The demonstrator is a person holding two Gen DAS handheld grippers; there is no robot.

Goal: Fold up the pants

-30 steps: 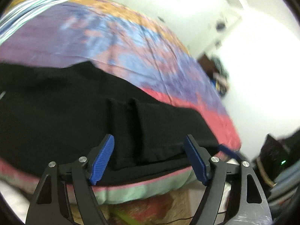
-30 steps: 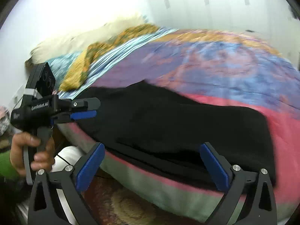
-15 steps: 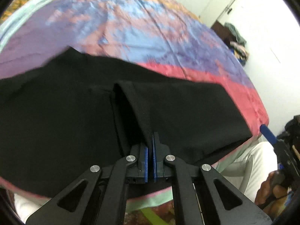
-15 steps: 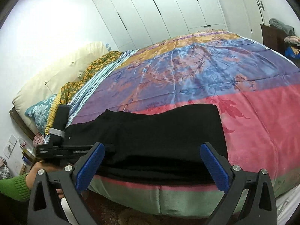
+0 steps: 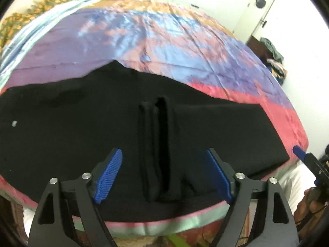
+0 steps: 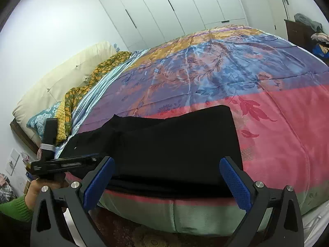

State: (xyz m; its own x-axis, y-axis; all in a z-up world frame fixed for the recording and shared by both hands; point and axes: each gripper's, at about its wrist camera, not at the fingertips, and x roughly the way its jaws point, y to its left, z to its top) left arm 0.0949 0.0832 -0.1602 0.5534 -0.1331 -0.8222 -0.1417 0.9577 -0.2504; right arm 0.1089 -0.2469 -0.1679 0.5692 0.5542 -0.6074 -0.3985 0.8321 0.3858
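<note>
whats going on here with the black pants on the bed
A person is folding black pants on a bed with a colorful bedspread, a handheld gripper in each hand. The pants lie along the near edge of the bed. The left gripper is open, with a raised ridge of fabric standing between its fingers, unclamped. The right gripper is also open, at the bed's edge, holding nothing.

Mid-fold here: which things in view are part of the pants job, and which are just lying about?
Part of the job:
black pants
left gripper, open
right gripper, open
bedspread they lie on

Lying about:
cream pillow
yellow floral cloth
clothes pile on the dresser
wardrobe doors
</note>
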